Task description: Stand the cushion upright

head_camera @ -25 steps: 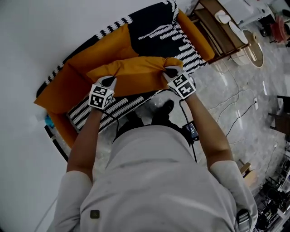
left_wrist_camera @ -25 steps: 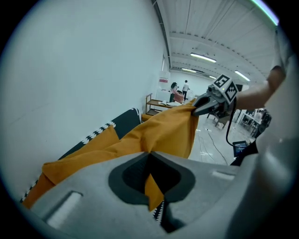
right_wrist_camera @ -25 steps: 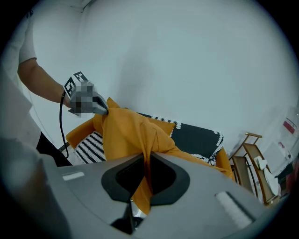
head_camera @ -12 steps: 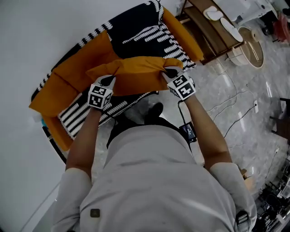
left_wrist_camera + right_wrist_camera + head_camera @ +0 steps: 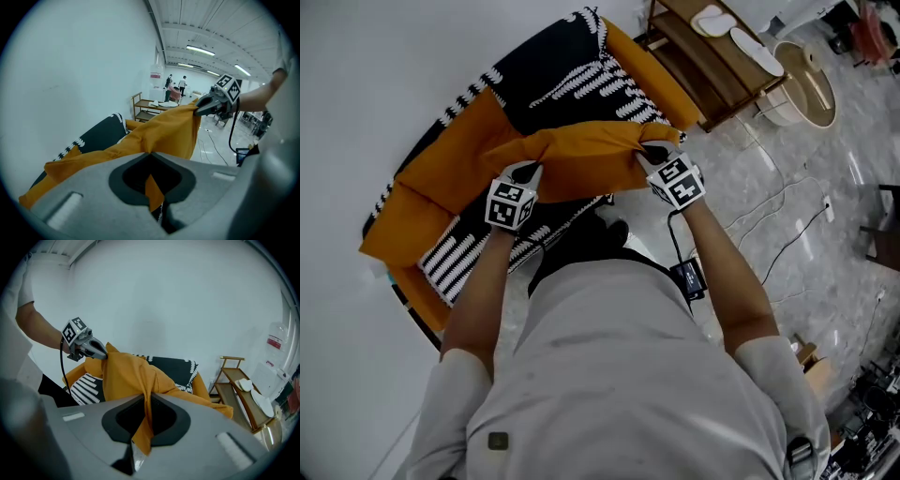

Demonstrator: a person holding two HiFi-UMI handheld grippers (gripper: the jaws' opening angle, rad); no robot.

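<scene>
Looking down in the head view, the orange cushion (image 5: 581,155) is off the seat and hangs stretched between the left claw (image 5: 527,172) and the right claw (image 5: 650,151), each gripping one of its near corners. It sits over the orange sofa (image 5: 450,159), in front of the black-and-white throw (image 5: 562,75) on the backrest. No edge of it appears planted on the seat, and whether its far side brushes the backrest cannot be told. Assessment: the pick-up is done; lowering the bottom edge onto the seat, leaning the cushion against the backrest and letting go are left. A wooden rack (image 5: 703,66) stands just beyond the sofa's right arm.

In the left gripper view, the left claw (image 5: 150,157) is closed tight, with a fold of the cushion (image 5: 154,133) pinched between its jaws and a tail of cloth showing below them. The right claw (image 5: 206,107) holds the far corner, with the fabric sagging between.

In the right gripper view, the right claw (image 5: 149,397) is likewise clamped on the cushion (image 5: 131,376), a strip of orange cloth trailing through the jaws. The left claw (image 5: 96,350) grips the opposite corner, with the throw (image 5: 178,366) behind it.
</scene>
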